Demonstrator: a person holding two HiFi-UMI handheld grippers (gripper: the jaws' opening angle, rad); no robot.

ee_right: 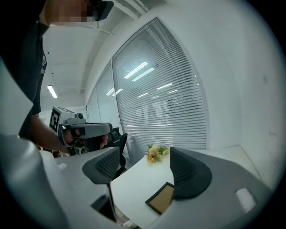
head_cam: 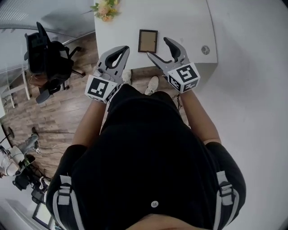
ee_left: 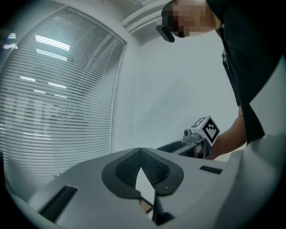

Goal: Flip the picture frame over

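Note:
A dark-edged picture frame (head_cam: pixel 148 41) with a brown inner panel lies flat on the white table (head_cam: pixel 180 18), close to its near edge. My right gripper (head_cam: pixel 157 46) hovers open just short of the frame, with nothing between its jaws. In the right gripper view the frame (ee_right: pixel 161 199) shows low between the jaws of the right gripper (ee_right: pixel 147 163), partly hidden by the right pad. My left gripper (head_cam: pixel 123 49) is held off the table's edge, left of the frame. The left gripper (ee_left: pixel 141 152) is shut, tips touching, and holds nothing.
A bunch of yellow flowers (head_cam: pixel 106 10) lies at the table's far left corner. A small round disc (head_cam: pixel 205 50) sits near the table's right edge. A black office chair (head_cam: pixel 47 58) stands on the wood floor to the left. Window blinds (ee_right: pixel 170 89) run behind the table.

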